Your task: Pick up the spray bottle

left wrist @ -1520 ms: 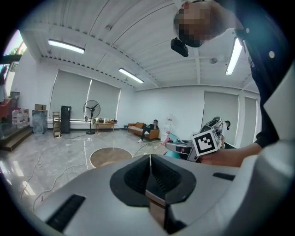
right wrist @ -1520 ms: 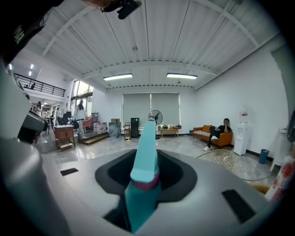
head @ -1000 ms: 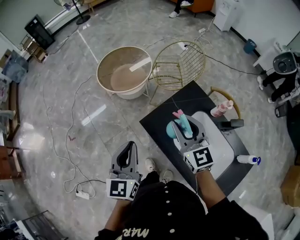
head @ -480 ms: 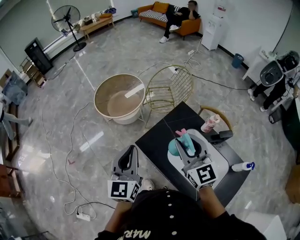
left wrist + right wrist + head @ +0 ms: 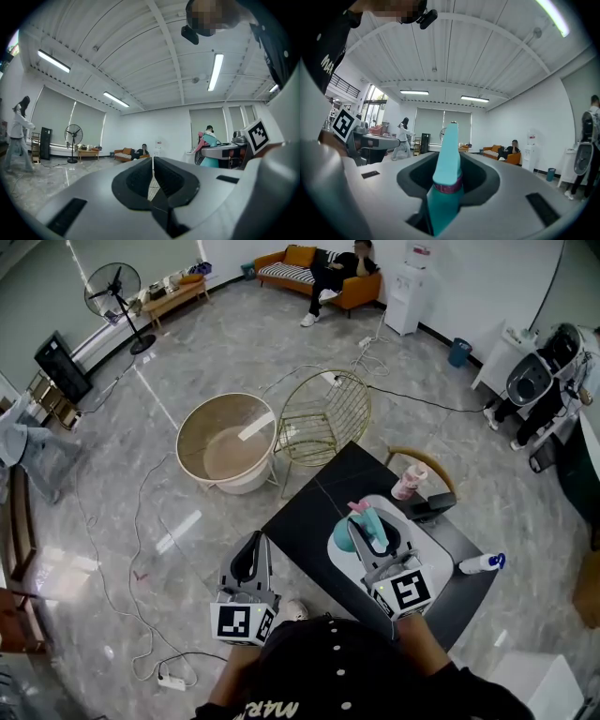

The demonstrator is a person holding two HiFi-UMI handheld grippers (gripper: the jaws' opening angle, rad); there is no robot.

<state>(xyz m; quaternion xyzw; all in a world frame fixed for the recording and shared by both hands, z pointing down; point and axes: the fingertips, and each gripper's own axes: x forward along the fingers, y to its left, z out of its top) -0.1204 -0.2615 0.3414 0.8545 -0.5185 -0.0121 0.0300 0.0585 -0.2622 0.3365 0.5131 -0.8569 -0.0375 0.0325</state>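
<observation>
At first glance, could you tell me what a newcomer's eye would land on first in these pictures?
The teal-and-pink spray bottle, clamped in the right hand-held gripper above the white tray on the black table, stands out first. The left hand-held gripper is shut and empty over the marble floor. Beyond the table stand a gold wire chair and a round beige tub.

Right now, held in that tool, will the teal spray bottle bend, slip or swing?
The spray bottle looks like rigid plastic, so probably no bending. Its smooth taper in the right tool could slip. Its body sticks out sideways, so it may swing.
</observation>
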